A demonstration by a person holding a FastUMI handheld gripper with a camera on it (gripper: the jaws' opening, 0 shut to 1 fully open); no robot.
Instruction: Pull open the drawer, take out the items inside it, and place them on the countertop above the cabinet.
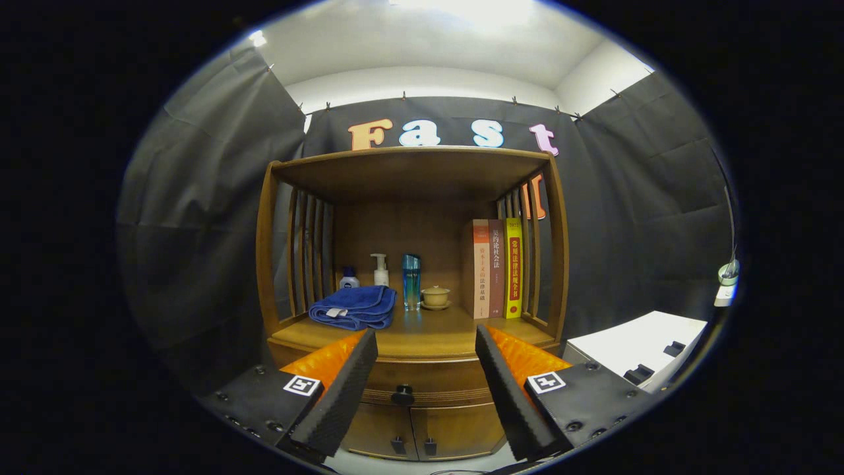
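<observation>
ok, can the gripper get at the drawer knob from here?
Probably yes. The gripper has its fingers spread wide, and the drawer knob sits between them, a bit ahead, on the closed drawer front. Nothing stands between the fingers and the knob.

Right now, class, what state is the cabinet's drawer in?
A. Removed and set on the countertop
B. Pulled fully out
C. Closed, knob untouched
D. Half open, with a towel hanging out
C: the drawer sits flush, its knob ahead between the open hand-held gripper fingers, apart from both.
</observation>
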